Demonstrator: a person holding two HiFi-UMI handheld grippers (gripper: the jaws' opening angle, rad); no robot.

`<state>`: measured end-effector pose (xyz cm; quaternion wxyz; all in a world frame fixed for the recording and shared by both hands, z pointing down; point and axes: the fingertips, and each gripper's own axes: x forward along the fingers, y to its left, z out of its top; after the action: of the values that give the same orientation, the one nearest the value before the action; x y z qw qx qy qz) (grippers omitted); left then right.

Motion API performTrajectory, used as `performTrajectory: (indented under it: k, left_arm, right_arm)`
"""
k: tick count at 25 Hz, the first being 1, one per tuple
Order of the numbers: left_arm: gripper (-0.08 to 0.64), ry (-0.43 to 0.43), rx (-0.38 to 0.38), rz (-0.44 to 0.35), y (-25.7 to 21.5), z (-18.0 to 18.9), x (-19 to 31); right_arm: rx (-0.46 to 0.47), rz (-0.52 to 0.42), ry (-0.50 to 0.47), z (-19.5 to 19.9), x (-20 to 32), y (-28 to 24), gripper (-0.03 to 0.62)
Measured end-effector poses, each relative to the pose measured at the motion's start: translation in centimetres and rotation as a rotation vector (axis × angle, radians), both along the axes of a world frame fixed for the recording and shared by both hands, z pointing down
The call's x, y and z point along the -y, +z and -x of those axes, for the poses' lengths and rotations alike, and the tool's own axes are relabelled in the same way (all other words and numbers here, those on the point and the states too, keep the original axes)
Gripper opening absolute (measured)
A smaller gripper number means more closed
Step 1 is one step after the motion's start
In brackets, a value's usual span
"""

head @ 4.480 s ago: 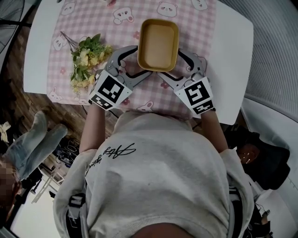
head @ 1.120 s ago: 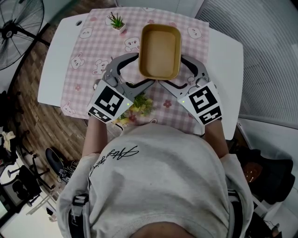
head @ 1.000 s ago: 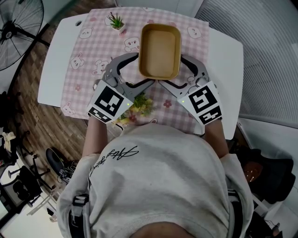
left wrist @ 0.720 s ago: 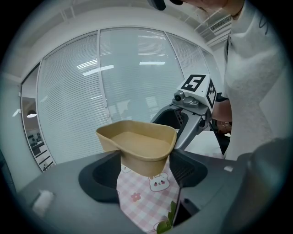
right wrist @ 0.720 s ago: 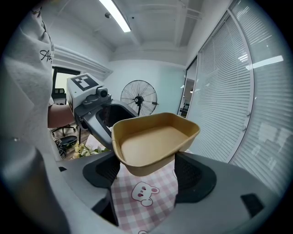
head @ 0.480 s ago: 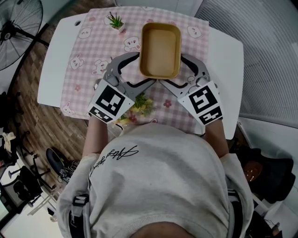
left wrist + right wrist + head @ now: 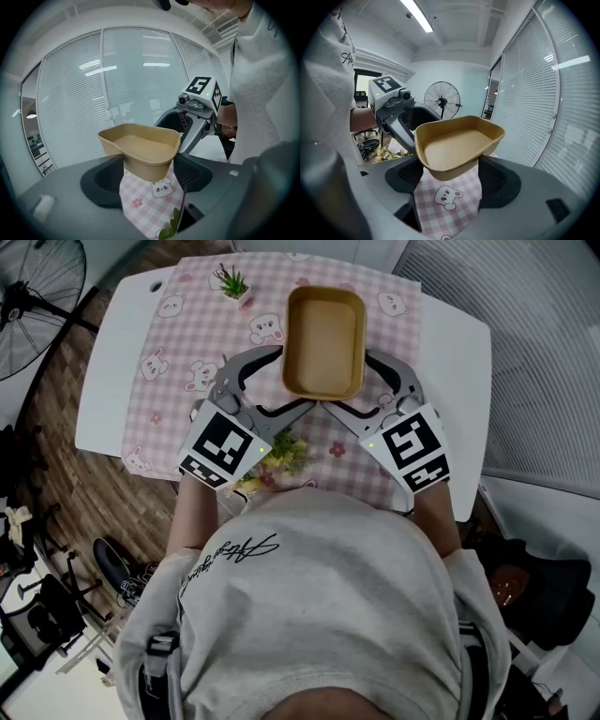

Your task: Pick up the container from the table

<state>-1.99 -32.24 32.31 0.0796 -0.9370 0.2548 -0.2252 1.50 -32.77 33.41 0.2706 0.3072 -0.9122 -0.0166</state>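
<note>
Container, tan, rectangular and empty, up off the white table and over the pink checked cloth, at 12 o'clock from the person in the head view. Hangs level, open side up, long axis running from 12 to 6 o'clock. Clamped at its 6 o'clock end by both tongs at once: left gripper on the corner toward 7 o'clock, right gripper on the corner toward 5 o'clock.

Seen along the left gripper's jaws: dark pads pressed to either flank of the container's lower body, rim flaring above them, bear-print cloth visible underneath. Much the same in the right gripper view: ribbed pads snug on both sides, the opposite gripper in the background at 10 o'clock.

Elsewhere on the cloth: small potted plant at 11 o'clock from the container, near the far edge; bunch of yellow-green flowers at 7 o'clock, partly hidden under the left gripper. Off the table at 10 o'clock, standing fan on the wooden floor. Filling the frame at 6 o'clock, the person's pale grey sweatshirt.
</note>
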Motion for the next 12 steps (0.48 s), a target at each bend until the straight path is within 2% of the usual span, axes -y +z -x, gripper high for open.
performTrajectory:
  k: [12]
  left_arm:
    - [0.330,0.001,0.002,-0.002,0.17,0.00,0.32]
  right_arm:
    - [-0.004,-0.003,-0.001,-0.01,0.31,0.14,0.367]
